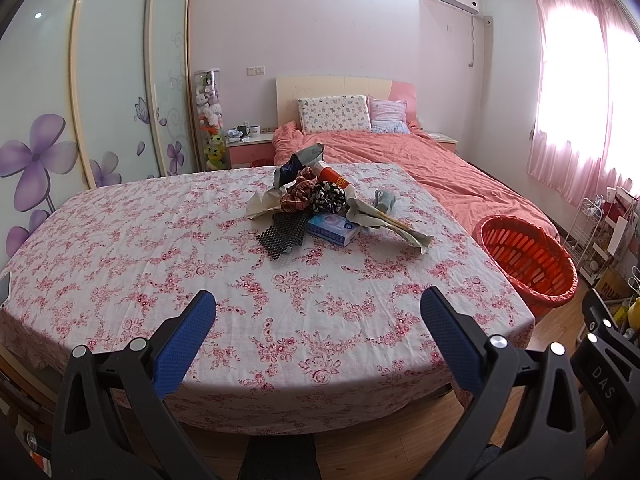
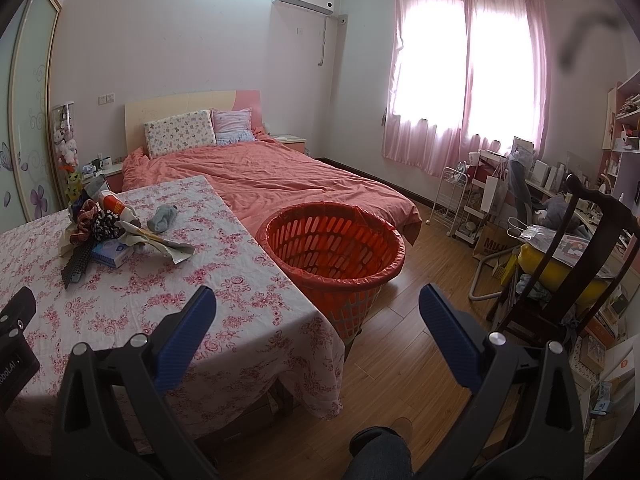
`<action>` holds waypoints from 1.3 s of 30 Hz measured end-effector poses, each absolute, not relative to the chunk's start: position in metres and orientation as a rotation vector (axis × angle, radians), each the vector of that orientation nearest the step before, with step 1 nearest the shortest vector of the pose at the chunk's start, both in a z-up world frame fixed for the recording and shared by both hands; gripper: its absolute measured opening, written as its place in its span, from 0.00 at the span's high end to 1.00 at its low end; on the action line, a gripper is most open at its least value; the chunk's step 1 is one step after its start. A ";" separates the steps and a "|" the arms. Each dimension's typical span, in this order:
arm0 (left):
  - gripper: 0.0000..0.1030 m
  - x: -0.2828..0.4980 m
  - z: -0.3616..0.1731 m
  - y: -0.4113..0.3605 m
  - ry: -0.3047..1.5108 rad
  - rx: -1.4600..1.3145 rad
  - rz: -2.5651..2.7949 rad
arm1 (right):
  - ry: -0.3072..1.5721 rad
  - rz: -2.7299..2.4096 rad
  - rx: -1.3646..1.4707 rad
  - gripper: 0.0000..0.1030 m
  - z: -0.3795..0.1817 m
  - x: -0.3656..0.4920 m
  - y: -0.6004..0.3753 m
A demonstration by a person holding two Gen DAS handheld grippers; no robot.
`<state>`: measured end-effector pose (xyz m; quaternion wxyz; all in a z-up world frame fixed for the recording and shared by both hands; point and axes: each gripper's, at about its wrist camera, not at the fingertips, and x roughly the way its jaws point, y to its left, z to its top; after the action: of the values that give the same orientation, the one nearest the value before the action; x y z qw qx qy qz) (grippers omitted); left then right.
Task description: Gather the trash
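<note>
A heap of trash (image 1: 316, 204) lies at the far middle of the table with the floral cloth (image 1: 160, 248): crumpled paper, a black mesh sheet (image 1: 282, 234), a blue tissue pack (image 1: 332, 229), scrunchies, a red-and-white tube (image 1: 334, 178) and a grey rag (image 1: 385, 200). The right wrist view shows the same heap (image 2: 100, 228) at the left. An orange basket (image 2: 334, 248) lined with a red bag stands on the floor at the table's right side. My left gripper (image 1: 318, 308) hovers open over the table's near edge. Open as well, my right gripper (image 2: 318, 306) hangs above the table's near right corner, short of the basket.
A bed with a salmon cover (image 2: 280, 184) lies behind the table. To the right stand a dark wooden chair (image 2: 576, 248), a white wire rack (image 2: 452, 200) and cluttered shelves. A person's knee (image 2: 378, 456) shows at the bottom. Wooden floor (image 2: 420, 340) lies open beside the basket.
</note>
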<state>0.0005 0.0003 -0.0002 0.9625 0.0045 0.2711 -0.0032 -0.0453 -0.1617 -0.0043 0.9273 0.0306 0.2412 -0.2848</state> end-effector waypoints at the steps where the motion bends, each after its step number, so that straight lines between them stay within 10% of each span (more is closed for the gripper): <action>1: 0.02 0.000 0.000 0.000 0.549 0.009 -0.006 | 0.494 -0.583 0.063 0.04 -0.004 -0.045 -0.162; 39: 0.02 0.007 -0.009 0.001 0.573 0.015 0.006 | 0.517 -0.566 0.073 0.04 -0.004 -0.031 -0.167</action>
<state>0.0069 0.0011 -0.0092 0.9593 0.0073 0.2824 0.0028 -0.0312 -0.1668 -0.0039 0.9267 0.0355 0.2523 -0.2761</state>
